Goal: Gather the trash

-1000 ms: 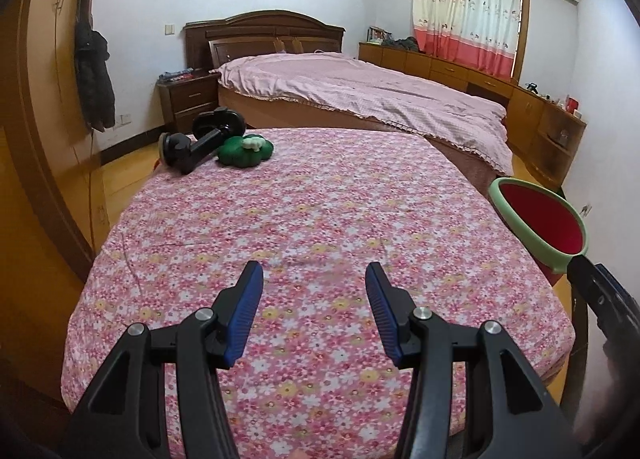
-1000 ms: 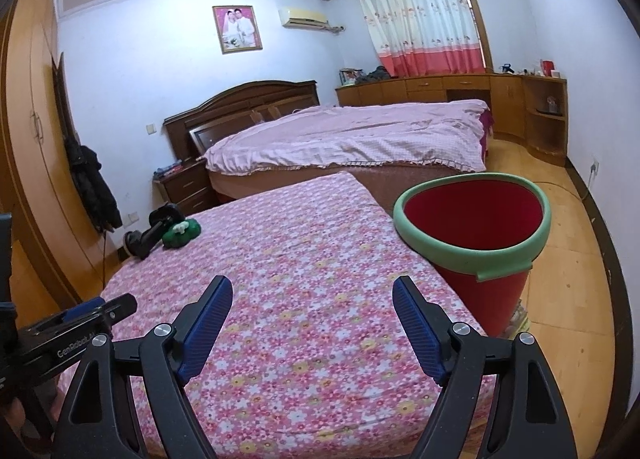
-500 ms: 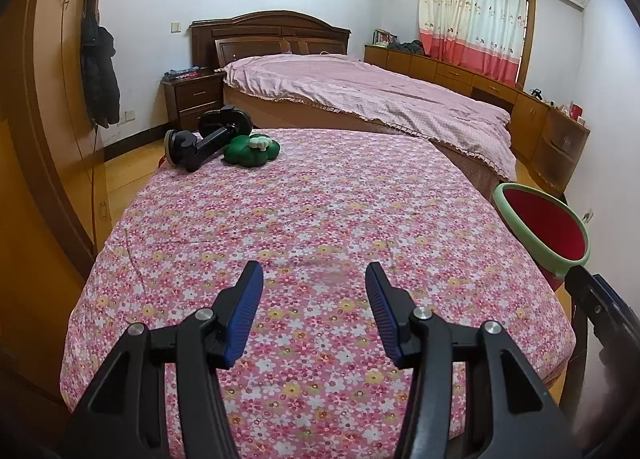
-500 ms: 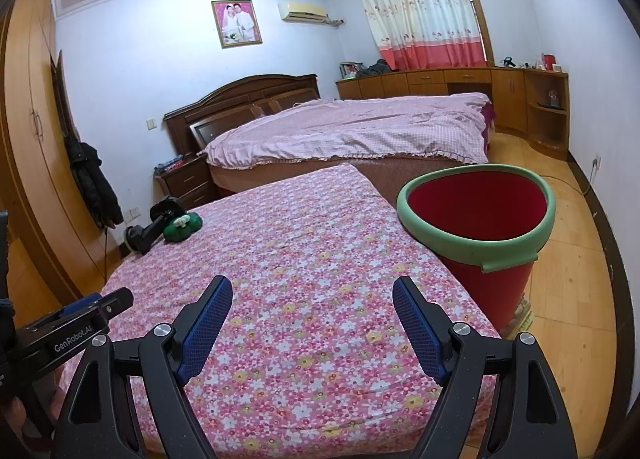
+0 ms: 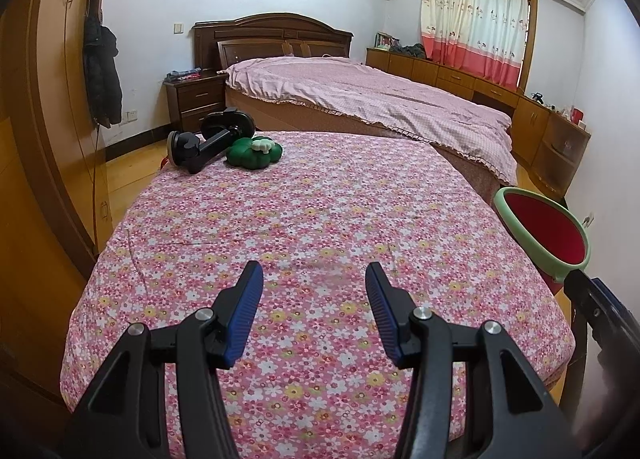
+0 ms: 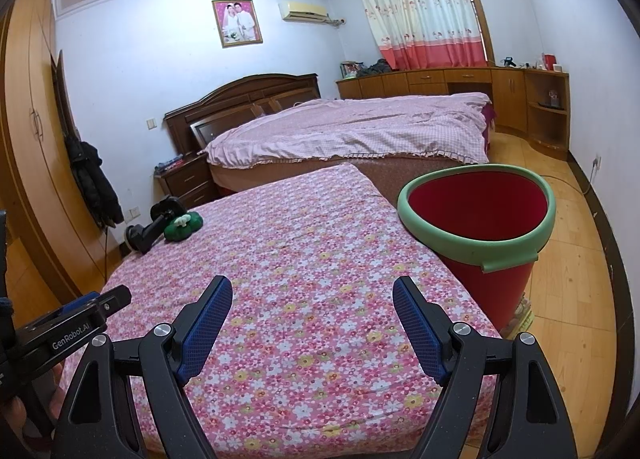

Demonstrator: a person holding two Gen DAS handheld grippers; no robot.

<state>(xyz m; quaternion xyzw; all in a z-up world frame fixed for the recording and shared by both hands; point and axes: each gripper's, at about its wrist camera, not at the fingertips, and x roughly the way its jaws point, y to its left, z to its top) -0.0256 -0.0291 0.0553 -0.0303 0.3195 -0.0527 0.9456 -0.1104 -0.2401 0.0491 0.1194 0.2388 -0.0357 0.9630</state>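
Note:
A red bin with a green rim (image 6: 478, 219) stands on the floor at the right side of the floral-covered table (image 6: 304, 259); it also shows in the left wrist view (image 5: 544, 235). My left gripper (image 5: 314, 287) is open and empty above the table's near part. My right gripper (image 6: 312, 301) is open and empty above the table's near right part, left of the bin. I see no loose trash on the cloth.
A black suction mount (image 5: 204, 143) and a green cushion-like object (image 5: 254, 153) lie at the table's far left corner. A bed with a pink cover (image 5: 360, 99) stands behind. A wardrobe (image 5: 36, 139) is at left, low cabinets (image 6: 460, 91) at the far right.
Both grippers have drawn back and risen slightly, so the table and bin look a little farther. Both stay open and empty.

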